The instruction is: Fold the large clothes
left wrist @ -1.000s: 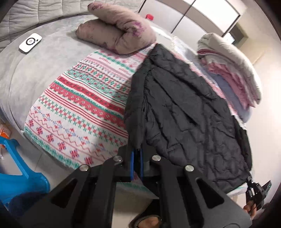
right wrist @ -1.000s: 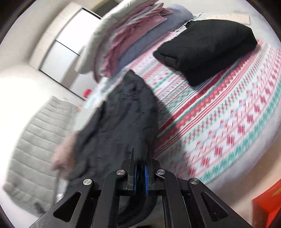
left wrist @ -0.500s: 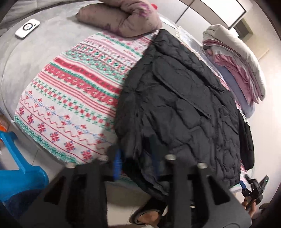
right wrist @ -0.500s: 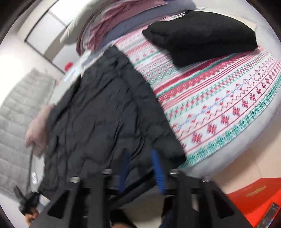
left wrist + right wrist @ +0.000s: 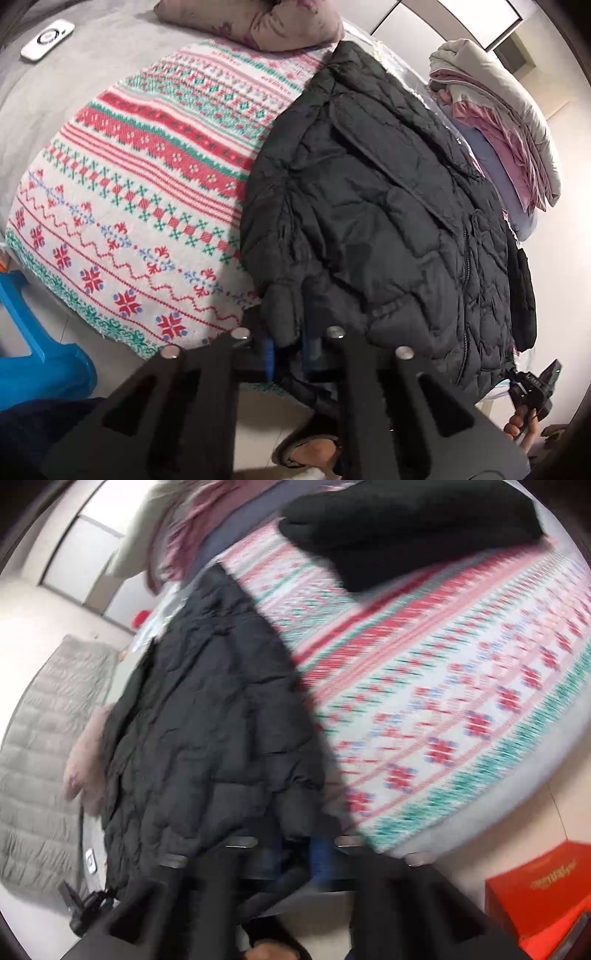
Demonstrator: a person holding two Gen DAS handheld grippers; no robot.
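A black quilted jacket (image 5: 369,206) lies spread lengthwise on the patterned red, green and white blanket (image 5: 147,166), its hem at the bed's near edge. My left gripper (image 5: 288,350) is closing tight on the left corner of that hem, dark fabric pinched between its blue pads. In the blurred right wrist view the jacket (image 5: 207,720) fills the left half. My right gripper (image 5: 295,856) is closing on the hem's other corner, cloth between its pads. Each gripper shows small in the other's view, at the far hem corner.
A pink pillow (image 5: 266,22) and a white remote (image 5: 48,38) lie at the bed's far end. Stacked bedding (image 5: 498,110) sits beside the jacket, a folded black garment (image 5: 406,528) on the blanket. On the floor are a blue stool (image 5: 37,350), a red box (image 5: 543,882) and a sandalled foot (image 5: 310,450).
Both grippers sank toward the bed's edge; their jaws parted and then closed again on the jacket's hem. The jacket went from hanging bunched to lying spread on the blanket.
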